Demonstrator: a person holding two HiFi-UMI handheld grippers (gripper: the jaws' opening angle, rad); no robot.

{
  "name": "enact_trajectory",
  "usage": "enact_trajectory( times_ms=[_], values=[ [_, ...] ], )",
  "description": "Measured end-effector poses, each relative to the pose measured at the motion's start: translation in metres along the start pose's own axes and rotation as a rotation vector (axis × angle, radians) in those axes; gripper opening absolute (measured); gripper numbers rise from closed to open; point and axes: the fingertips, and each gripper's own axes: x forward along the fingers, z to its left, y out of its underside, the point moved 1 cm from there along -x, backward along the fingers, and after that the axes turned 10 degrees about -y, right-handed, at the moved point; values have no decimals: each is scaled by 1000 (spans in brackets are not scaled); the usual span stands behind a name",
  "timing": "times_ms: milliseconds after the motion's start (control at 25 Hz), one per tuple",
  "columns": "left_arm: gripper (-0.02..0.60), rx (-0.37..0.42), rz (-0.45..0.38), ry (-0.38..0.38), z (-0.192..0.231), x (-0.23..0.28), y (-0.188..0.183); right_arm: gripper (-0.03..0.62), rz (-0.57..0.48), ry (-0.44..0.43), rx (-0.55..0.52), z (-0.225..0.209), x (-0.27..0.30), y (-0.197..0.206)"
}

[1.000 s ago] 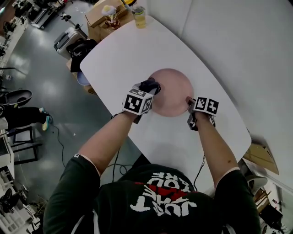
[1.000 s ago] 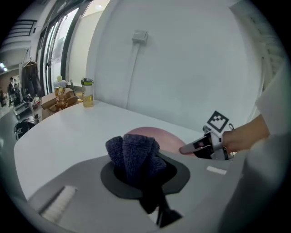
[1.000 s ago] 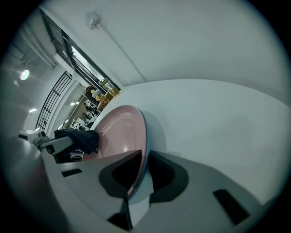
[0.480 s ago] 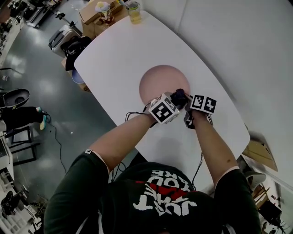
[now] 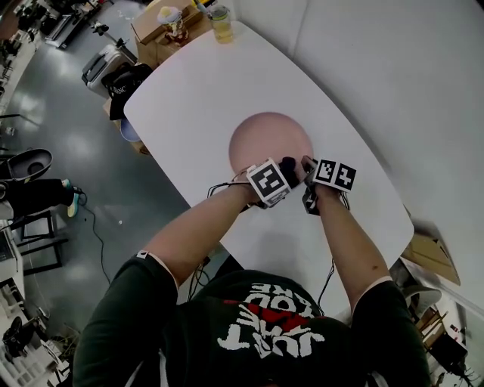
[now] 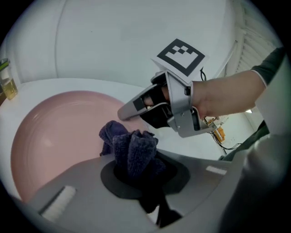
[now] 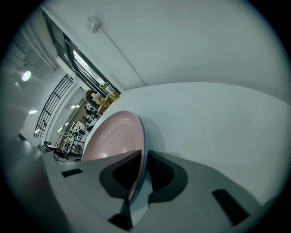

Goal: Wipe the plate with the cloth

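A pink plate [image 5: 265,136] lies on the white table [image 5: 197,83]. My right gripper [image 5: 307,165] stands at the plate's near right edge. In the right gripper view the plate's rim [image 7: 136,150] runs between the jaws of the right gripper [image 7: 136,179]; they have just been closing and are shut on it. My left gripper [image 5: 287,174] is shut on a bunched dark blue cloth [image 5: 288,164] right beside the right gripper. In the left gripper view the cloth [image 6: 132,148] sticks out of the left gripper [image 6: 141,175] over the plate [image 6: 54,132], close to the right gripper [image 6: 129,109].
A cup of yellow liquid [image 5: 221,23] stands at the table's far end, with a cardboard box and a small figure [image 5: 168,23] beside it. Bags [image 5: 121,75] lie on the floor past the table's left edge. A white wall runs along the right.
My left gripper has carried the cloth from the plate's left side across to its near right edge, beside the right gripper, turning as it went. The right gripper has stayed on the rim.
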Motion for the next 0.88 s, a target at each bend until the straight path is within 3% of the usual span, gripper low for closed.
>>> enact_trajectory(
  times_ms=[200, 320, 440, 560, 680, 880],
  values=[
    [49, 25, 117, -46, 18, -22, 37, 43, 8, 6, -31, 1, 1, -2],
    [49, -29, 164, -93, 43, -39, 57, 43, 11, 8, -52, 1, -1, -2],
    [49, -97, 171, -194, 86, -58, 67, 43, 23, 13, -84, 2, -2, -1],
    [49, -118, 159, -287, 121, -67, 62, 43, 34, 15, -110, 5, -3, 1],
    [49, -92, 143, -367, 146, -58, 48, 43, 37, 20, -129, 9, -2, 2],
    [49, -69, 72, -465, 167, -38, 0, 44, 47, 28, -153, 12, -6, 9]
  ],
)
